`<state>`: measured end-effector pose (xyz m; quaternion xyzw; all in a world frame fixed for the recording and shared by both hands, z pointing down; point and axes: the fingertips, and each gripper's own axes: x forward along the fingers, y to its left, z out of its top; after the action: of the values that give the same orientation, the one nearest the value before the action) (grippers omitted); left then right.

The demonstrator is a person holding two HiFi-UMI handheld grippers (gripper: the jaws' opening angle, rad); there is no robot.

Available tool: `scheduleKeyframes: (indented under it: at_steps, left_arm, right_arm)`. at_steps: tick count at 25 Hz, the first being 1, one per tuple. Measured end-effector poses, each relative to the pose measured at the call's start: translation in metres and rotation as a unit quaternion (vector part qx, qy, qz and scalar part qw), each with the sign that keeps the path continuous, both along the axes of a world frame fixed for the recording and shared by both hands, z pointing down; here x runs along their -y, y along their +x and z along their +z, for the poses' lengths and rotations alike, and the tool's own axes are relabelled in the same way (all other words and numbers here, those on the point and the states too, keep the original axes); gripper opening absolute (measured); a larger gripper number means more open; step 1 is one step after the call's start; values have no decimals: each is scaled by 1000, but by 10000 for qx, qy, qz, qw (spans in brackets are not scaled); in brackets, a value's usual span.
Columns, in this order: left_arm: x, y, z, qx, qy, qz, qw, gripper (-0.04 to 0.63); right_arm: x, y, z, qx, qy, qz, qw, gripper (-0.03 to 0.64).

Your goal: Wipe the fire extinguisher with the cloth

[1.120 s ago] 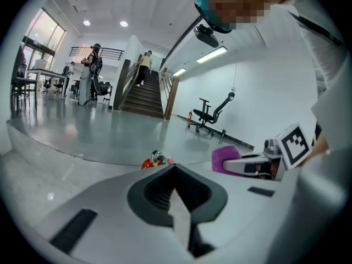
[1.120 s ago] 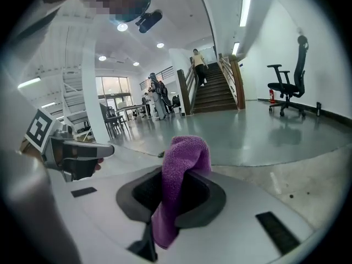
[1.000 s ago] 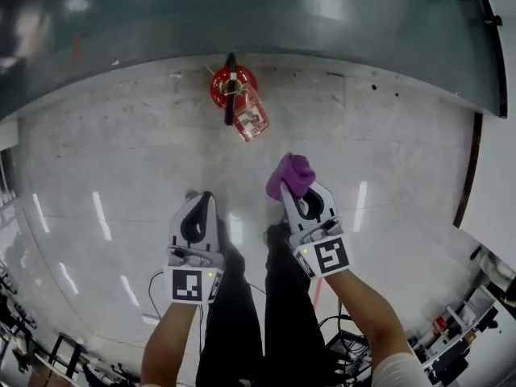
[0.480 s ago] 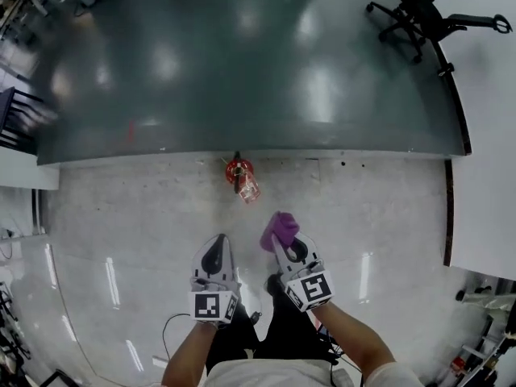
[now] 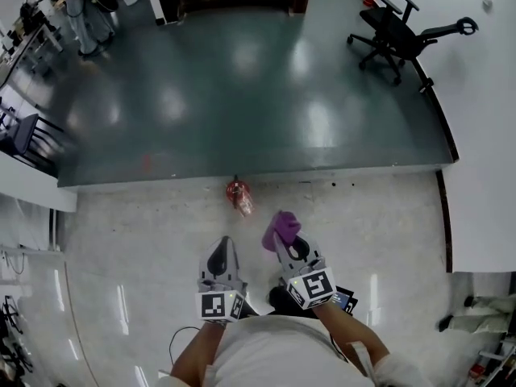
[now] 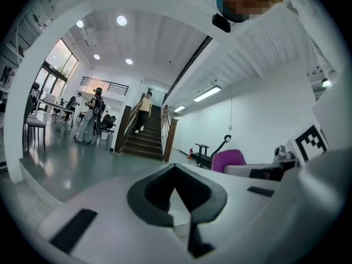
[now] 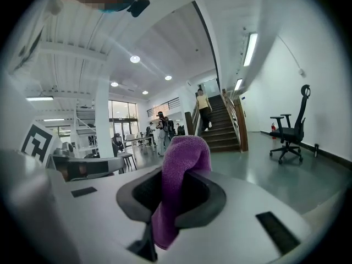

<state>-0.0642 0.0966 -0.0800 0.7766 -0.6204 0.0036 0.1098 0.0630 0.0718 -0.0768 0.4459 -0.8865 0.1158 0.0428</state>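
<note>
Distance is my first worry: the fire extinguisher (image 5: 239,193) sits on the pale floor ahead of me, just on my side of the line where the dark green floor begins, and both grippers hang well short of it. Neither gripper view shows it at all. They look out level across the hall towards a staircase (image 7: 220,128) and an office chair (image 7: 291,131), so I judge that I would be reaching down with only the head view to guide me, and there the red body is small. A misjudged reach could knock it instead of wiping it.

My right gripper (image 5: 284,239) is pinching the purple cloth (image 5: 280,226), which is bunched, with a rounded wad poking out past the tips and a tail hanging back through the opening. Only a fold seems to be caught. If I drag that wad hard over the cylinder, friction could pull it free or leave hard plastic rubbing the paint.

My left gripper (image 5: 222,250) has its jaws pressed together with nothing between them. The extinguisher stands free, with nothing bracing it. A sideways wipe from one side alone could tip it over or send it skidding across the smooth floor, unless the left gripper is opened and set against it first.
</note>
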Motion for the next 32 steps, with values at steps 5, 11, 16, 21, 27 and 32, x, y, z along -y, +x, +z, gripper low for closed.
scheduleKeyframes:
  at_steps: [5,11,16,21,27,32]
  left_arm:
    - [-16,29,-14,7,99,150,9998,5]
    - [-25,27,-15,142,18,325,9994,5]
    - [-25,14,-11,34,-74,186,9998,5]
    - [-24,6,-10,54,-89,259,9996,5]
    - [-17,1,-11,49,-84,336,9994,5]
    - [-17,-1,-9,69,-133,391,9991,5]
  right_arm:
    - [-25,19,-15,-73,132,-7,9999,60]
    - [-39,23,-18,-50,98,146,9998,59]
    - [-41,19,-8,-44,11,169,9998,58]
    - [-36,18,-8,-68,39,287,9996,58]
    - [-34,11,-8,-94,46,317,9994,58]
    - [-35,6,-5,-91,11,329,9994,58]
